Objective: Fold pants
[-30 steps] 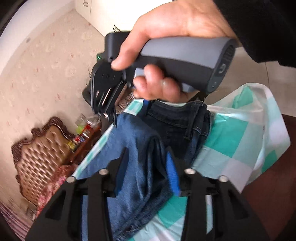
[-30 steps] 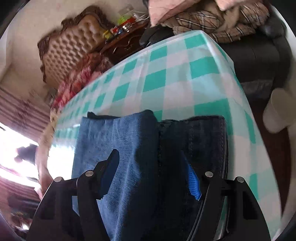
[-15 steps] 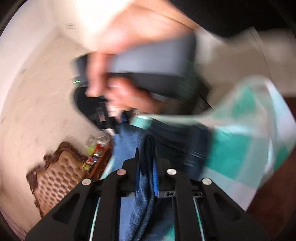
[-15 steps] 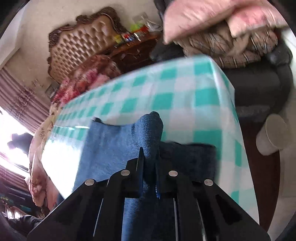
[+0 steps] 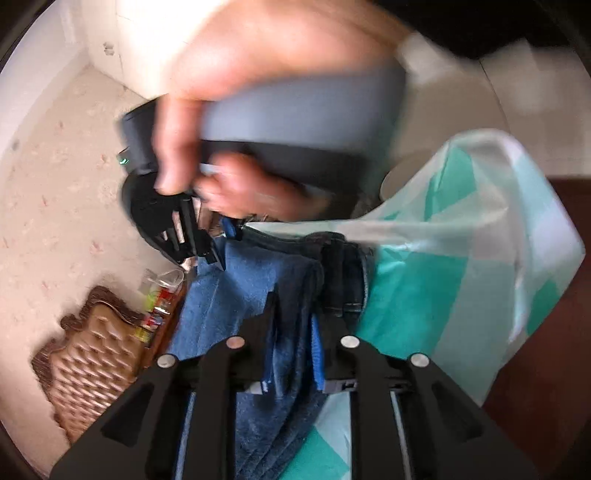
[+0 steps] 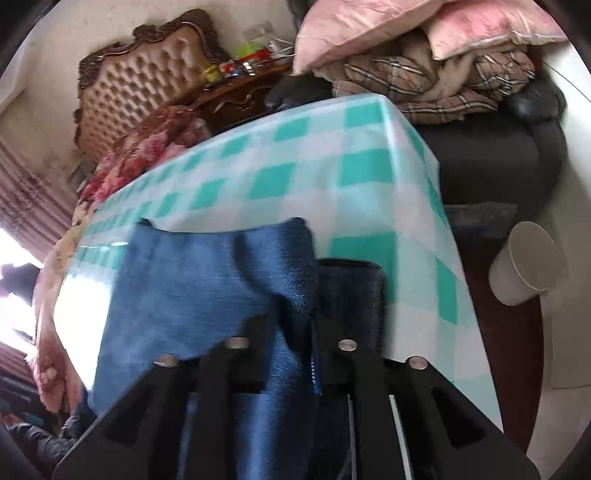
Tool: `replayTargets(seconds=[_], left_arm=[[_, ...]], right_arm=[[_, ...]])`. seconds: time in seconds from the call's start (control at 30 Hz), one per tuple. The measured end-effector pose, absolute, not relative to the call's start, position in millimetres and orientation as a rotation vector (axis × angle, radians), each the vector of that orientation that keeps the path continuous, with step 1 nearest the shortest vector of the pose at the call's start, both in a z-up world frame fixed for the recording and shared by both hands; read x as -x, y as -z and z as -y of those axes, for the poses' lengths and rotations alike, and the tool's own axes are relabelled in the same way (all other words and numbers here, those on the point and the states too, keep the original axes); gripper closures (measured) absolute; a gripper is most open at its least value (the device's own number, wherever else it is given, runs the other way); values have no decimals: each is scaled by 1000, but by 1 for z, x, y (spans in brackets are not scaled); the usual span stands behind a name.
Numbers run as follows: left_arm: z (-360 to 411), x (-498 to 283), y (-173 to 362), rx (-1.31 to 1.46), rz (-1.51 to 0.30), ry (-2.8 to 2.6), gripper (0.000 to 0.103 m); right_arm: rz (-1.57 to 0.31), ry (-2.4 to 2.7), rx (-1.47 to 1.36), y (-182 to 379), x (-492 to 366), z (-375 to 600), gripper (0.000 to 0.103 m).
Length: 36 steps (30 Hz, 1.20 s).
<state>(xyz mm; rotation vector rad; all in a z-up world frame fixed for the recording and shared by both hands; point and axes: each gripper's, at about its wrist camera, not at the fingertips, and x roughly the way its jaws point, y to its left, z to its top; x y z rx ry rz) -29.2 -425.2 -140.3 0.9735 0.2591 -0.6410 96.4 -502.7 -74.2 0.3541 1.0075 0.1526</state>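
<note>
Got my left claw & right claw both pinched tight on a fold of the blue denim pants lying on the teal-checked tablecloth, prob to lift it for folding over.

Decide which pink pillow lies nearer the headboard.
The paler pillow, at the left of the pile. The other pillow, blotched deeper pink, lies farther right, over the plaid blanket.

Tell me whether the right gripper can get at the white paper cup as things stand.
Probably not yet: the right gripper is shut on a fold of the jeans, and the cup sits off the table's edge, lower down.
</note>
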Motion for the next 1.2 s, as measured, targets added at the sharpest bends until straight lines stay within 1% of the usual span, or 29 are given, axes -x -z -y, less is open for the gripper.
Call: replayTargets(seconds=[0.03,0.07,0.1,0.17,0.23,0.27,0.3,0.33,0.37,0.4,0.5,0.53,0.6,0.67,0.77,0.8,0.87,0.97,1.0,1.07,1.1,1.13,1.17,1.2], left_arm=[[418,30,134,-928,-274,662,67],[402,28,118,-854,-286,688,48],[387,26,105,-803,-294,710,46],[344,17,72,-641,-345,739,46],[309,-7,46,-478,-406,743,50],[297,-21,35,-400,-428,712,59],[286,-47,25,-331,-467,674,71],[279,-73,22,-284,-509,655,77],[274,-101,22,-239,-551,645,87],[273,-137,25,-175,-614,644,92],[313,-195,39,-189,-720,710,93],[327,-192,48,-183,-749,744,93],[359,-219,71,-217,-883,795,93],[384,-228,95,-268,-906,747,94],[384,-229,95,-243,-899,727,88],[373,-231,87,-187,-901,737,88],[350,-228,73,-166,-862,725,87],[293,-240,67,-118,-876,568,86],[266,-250,71,-84,-885,507,86],[233,-266,82,-72,-914,411,86],[218,-279,94,-67,-970,385,86],[205,-288,100,-46,-998,382,88],[195,-293,98,-34,-992,364,89],[184,-293,88,-52,-938,307,86]], right_arm=[[-983,-136,-353,69,-93,504,80],[-948,-87,-343,62,-87,507,76],[-920,-44,-336,55,-82,511,70],[-862,68,-318,37,-67,516,70],[-816,106,-312,22,-52,510,69],[-802,105,-318,15,-44,501,69],[-799,102,-319,12,-39,491,69],[-799,96,-310,12,-35,480,70],[-810,111,-273,17,-33,464,70],[-830,155,-221,25,-33,453,70],[-923,276,-164,63,-32,444,70],[-940,293,-175,70,-31,446,70],[-963,306,-215,88,-28,452,70],[-947,318,-201,95,-25,452,70],[-940,331,-196,96,-21,450,69],[-942,337,-168,97,-22,446,69],[-945,344,-126,95,-22,441,69],[-956,349,-133,93,-23,442,64],[-966,361,-132,90,-22,443,61],[-968,388,-125,77,-24,442,61],[-936,385,-108,65,-26,438,61],[-904,364,-90,55,-30,433,58],[-873,322,-74,43,-41,427,58],[-865,303,-75,39,-49,425,58]])
